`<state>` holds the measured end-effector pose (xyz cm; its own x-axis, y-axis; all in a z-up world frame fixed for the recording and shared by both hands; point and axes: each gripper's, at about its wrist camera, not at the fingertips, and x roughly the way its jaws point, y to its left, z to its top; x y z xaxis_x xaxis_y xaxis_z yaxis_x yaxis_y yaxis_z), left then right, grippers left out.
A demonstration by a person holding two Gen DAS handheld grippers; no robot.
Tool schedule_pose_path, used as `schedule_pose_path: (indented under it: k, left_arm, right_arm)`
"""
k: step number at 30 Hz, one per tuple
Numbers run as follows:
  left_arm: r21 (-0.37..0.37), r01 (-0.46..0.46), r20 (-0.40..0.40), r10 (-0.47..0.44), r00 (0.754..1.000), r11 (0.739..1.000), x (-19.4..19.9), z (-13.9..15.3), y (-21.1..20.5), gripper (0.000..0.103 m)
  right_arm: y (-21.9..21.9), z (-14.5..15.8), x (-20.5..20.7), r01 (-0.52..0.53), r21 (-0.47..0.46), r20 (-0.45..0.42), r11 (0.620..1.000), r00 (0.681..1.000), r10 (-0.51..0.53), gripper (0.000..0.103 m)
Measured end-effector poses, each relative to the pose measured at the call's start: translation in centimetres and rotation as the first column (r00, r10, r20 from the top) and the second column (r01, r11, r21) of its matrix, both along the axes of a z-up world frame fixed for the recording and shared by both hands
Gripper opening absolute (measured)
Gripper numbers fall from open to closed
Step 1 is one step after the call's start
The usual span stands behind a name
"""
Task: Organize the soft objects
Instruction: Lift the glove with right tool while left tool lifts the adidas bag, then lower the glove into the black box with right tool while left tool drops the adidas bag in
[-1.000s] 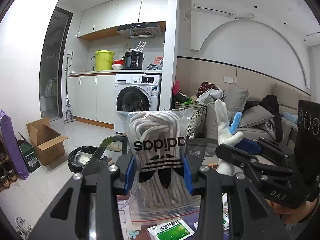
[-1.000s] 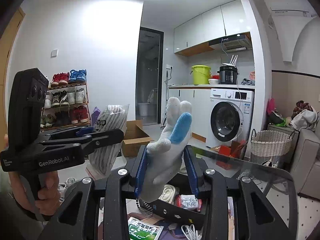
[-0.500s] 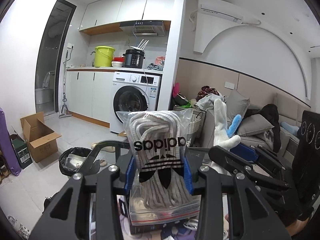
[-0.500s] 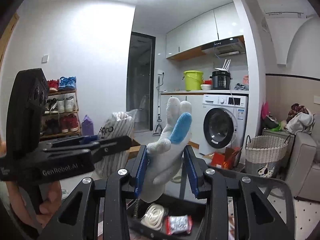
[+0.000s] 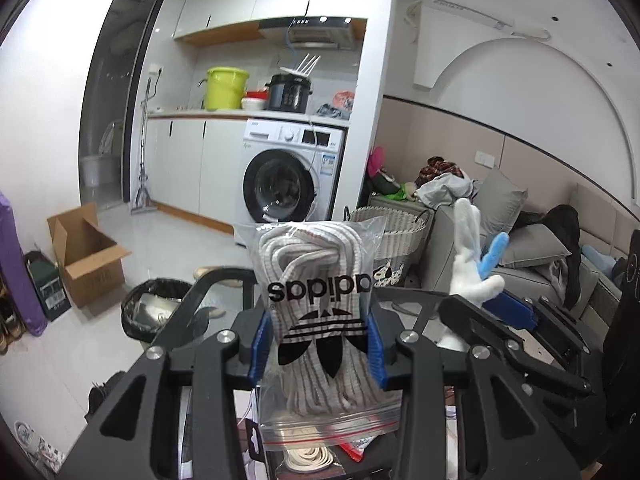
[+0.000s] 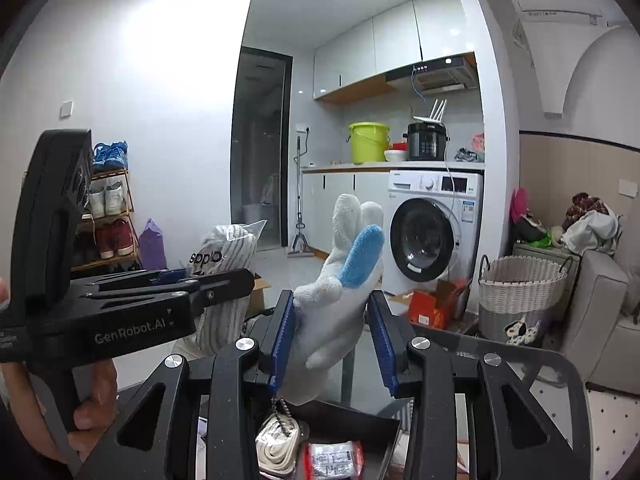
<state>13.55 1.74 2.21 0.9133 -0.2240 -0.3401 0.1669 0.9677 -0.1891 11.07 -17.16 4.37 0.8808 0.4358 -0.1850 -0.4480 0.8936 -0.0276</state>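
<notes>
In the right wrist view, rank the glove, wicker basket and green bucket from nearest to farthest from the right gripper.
1. Glove: clamped between the fingers of the right gripper, centre.
2. Wicker basket: on the floor, to the right.
3. Green bucket: on the counter at the back, above the gripper.

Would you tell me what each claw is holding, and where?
Left claw grips the zip bag of socks around its middle; right claw grips the white glove near its cuff.
</notes>
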Motion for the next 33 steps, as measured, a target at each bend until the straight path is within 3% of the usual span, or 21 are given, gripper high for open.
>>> schedule_pose_path:
  k: [8,13,18,29,33]
  left_arm:
    - [0.058,0.012,-0.161,-0.002,0.987,0.998,2.8,-2.0,-1.1,0.038]
    - [0.063,0.021,-0.294,-0.002,0.956,0.998,4.7,-4.1,-1.4,0.038]
    - [0.050,0.059,-0.415,-0.033,0.909,0.997,6.2,-6.2,-1.8,0.038]
    - [0.112,0.138,-0.554,-0.054,0.831,0.984,6.8,-9.2,-4.4,0.038]
    - [0.084,0.154,-0.592,-0.075,0.803,0.984,7.0,-9.8,-4.8,0.038]
  right_arm:
    - [0.9,-2.6,3.5,-0.001,-0.114,-0.162,0.993,0.987,-0.018,0.037]
    - [1.7,-5.9,6.2,-0.023,-0.191,-0.342,0.981,0.939,-0.045,0.037]
    - [2.0,-8.7,8.1,-0.058,-0.227,-0.473,0.972,0.879,-0.058,0.037]
    - [2.2,-12.8,9.2,-0.113,-0.287,-0.593,0.951,0.801,-0.084,0.037]
    - [2.5,-13.8,9.5,-0.130,-0.291,-0.625,0.948,0.776,-0.085,0.037]
